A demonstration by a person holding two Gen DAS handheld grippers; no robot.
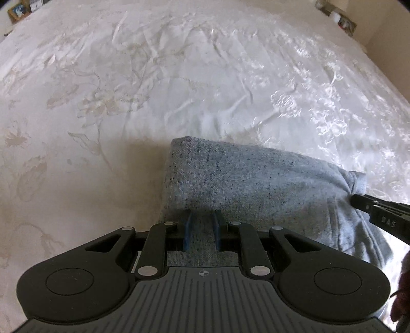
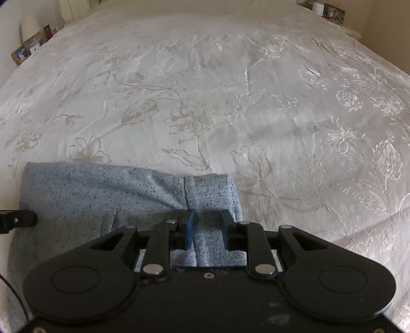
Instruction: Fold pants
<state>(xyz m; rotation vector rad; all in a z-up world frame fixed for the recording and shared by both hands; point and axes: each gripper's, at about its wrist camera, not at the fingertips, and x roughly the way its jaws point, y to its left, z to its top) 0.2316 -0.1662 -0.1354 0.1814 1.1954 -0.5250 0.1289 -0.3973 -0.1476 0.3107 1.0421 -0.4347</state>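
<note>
The grey-blue speckled pants lie folded on the white bedspread, also in the right wrist view. My left gripper holds the near left edge of the fold, cloth between its blue pads. My right gripper grips the right end, where the fabric bunches; its tip also shows in the left wrist view. The left gripper's tip shows at the left of the right wrist view. Both hold the cloth a little raised over the bed.
A white floral embroidered bedspread fills both views. A bedside shelf with a photo frame and small items is at far left. Another shelf with small objects is at far right, by a wall.
</note>
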